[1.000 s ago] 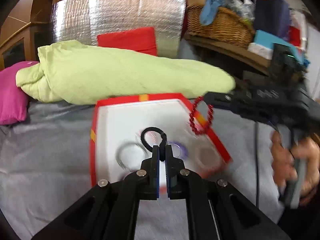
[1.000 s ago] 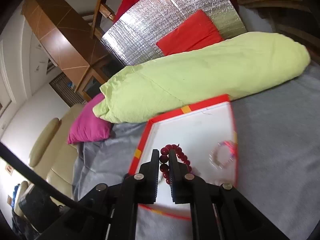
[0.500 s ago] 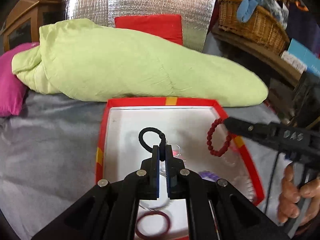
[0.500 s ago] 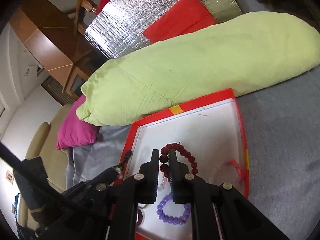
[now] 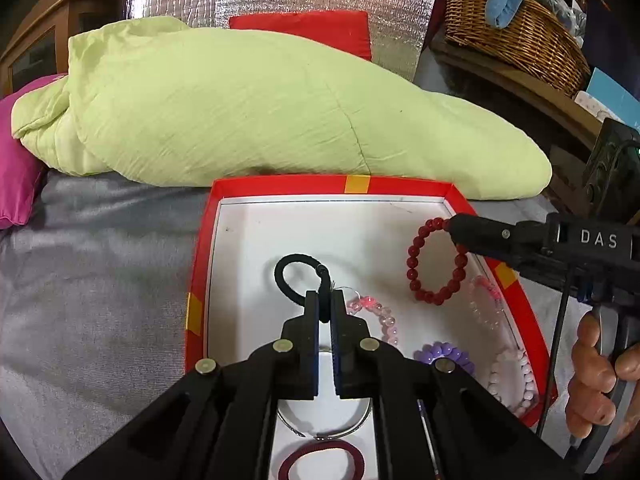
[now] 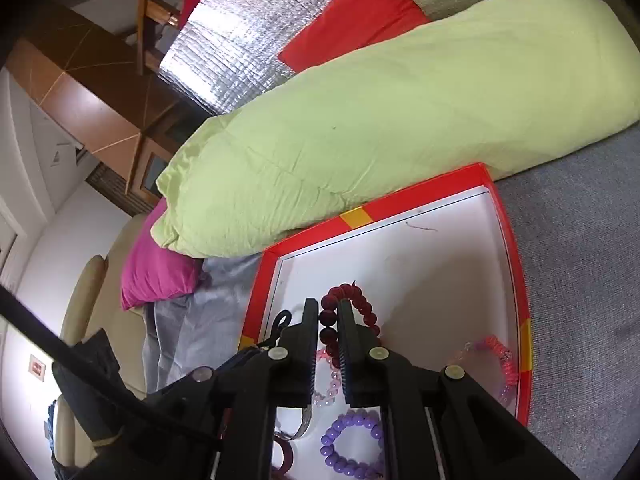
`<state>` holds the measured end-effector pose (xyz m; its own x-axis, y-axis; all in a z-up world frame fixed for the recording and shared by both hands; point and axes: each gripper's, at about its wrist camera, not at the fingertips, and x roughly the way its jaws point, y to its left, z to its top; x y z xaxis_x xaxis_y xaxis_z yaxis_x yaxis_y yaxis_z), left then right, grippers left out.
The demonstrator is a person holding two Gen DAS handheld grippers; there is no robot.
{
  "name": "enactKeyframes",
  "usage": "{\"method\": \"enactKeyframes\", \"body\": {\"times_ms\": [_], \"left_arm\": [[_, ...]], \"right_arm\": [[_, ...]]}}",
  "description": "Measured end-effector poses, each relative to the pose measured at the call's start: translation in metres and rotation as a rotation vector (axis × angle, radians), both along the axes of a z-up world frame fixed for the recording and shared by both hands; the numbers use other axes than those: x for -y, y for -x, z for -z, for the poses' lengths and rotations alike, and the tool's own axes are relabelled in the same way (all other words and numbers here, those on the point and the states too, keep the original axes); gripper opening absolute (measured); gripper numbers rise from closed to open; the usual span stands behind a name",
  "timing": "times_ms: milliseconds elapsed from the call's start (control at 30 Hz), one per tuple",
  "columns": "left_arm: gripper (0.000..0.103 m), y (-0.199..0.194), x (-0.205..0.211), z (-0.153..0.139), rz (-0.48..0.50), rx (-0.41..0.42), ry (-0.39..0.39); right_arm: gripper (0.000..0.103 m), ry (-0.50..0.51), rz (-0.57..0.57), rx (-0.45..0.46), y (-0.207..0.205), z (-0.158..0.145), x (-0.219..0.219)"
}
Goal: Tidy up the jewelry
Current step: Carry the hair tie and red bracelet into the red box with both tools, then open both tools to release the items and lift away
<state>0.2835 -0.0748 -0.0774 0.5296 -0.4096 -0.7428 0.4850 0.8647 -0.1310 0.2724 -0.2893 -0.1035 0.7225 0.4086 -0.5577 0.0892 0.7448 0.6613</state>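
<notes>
A red-rimmed white tray lies on the grey bed cover. My left gripper is shut on a black hair tie and holds it above the tray's middle. My right gripper is shut on a dark red bead bracelet that hangs above the tray's right side. In the tray lie a purple bead bracelet, pink bead bracelets, a white bead bracelet, a silver bangle and a maroon hair tie.
A long lime-green bolster lies just behind the tray, with a magenta pillow at its left. A wicker basket sits on a wooden shelf at the back right. Grey cover spreads left of the tray.
Both grippers have moved forward over the tray with their items held. The red bracelet now hangs lower, over the tray's right side; more of the jewelry in the tray has come into view.
</notes>
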Motion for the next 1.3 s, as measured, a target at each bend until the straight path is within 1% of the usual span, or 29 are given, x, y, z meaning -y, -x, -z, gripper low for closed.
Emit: {"method": "enactKeyframes", "body": {"times_ms": [167, 300, 433, 533, 667, 700, 733, 767, 800, 833, 900, 967, 1033, 1133, 1233, 1300], "left_arm": [[0.005, -0.003, 0.0, 0.008, -0.005, -0.012, -0.015], [0.005, -0.006, -0.001, 0.014, -0.015, -0.029, -0.027], [0.005, -0.007, -0.001, 0.018, -0.017, -0.038, -0.026], [0.005, -0.007, -0.003, 0.02, -0.02, -0.042, -0.026], [0.005, -0.007, -0.005, 0.019, -0.027, -0.042, -0.027], [0.006, -0.006, -0.006, 0.019, -0.028, -0.042, -0.027], [0.013, -0.006, -0.007, 0.018, -0.028, -0.043, -0.026], [0.019, -0.005, -0.007, 0.017, -0.03, -0.043, -0.027], [0.033, -0.004, -0.009, 0.016, -0.034, -0.039, -0.028], [0.045, -0.002, -0.011, 0.013, -0.045, -0.027, -0.032], [0.052, 0.001, -0.014, 0.008, -0.059, -0.007, -0.034], [0.056, 0.002, -0.018, 0.0, -0.068, 0.007, -0.017], [0.067, 0.003, -0.024, -0.009, -0.101, 0.026, -0.001], [0.076, 0.006, -0.033, -0.023, -0.169, 0.06, 0.005], [0.077, 0.007, -0.043, -0.033, -0.259, 0.068, -0.029], [0.077, 0.009, -0.049, -0.036, -0.298, 0.089, -0.051]], "right_arm": [[0.011, 0.043, 0.031, -0.017, -0.001, 0.003, 0.004], [0.011, 0.036, 0.061, -0.03, 0.001, 0.006, 0.011], [0.011, 0.041, 0.057, -0.04, 0.001, 0.008, 0.01], [0.014, 0.061, 0.05, -0.043, 0.0, 0.009, 0.006], [0.014, 0.09, 0.066, -0.05, -0.001, 0.011, 0.005], [0.023, 0.097, 0.075, -0.059, -0.001, 0.012, 0.007], [0.041, 0.107, 0.088, -0.068, -0.001, 0.013, 0.008], [0.051, 0.121, 0.108, -0.074, 0.0, 0.013, 0.01], [0.06, 0.127, 0.127, -0.067, 0.002, 0.012, 0.012], [0.06, 0.13, 0.138, -0.057, 0.003, 0.01, 0.013], [0.06, 0.136, 0.142, -0.042, 0.006, 0.005, 0.015], [0.06, 0.147, 0.142, -0.023, 0.009, -0.002, 0.015], [0.06, 0.17, 0.14, -0.003, 0.013, -0.011, 0.014], [0.06, 0.225, 0.136, 0.024, 0.02, -0.025, 0.009], [0.061, 0.293, 0.129, 0.022, 0.026, -0.038, 0.001], [0.064, 0.349, 0.119, -0.002, 0.03, -0.043, -0.004]]}}
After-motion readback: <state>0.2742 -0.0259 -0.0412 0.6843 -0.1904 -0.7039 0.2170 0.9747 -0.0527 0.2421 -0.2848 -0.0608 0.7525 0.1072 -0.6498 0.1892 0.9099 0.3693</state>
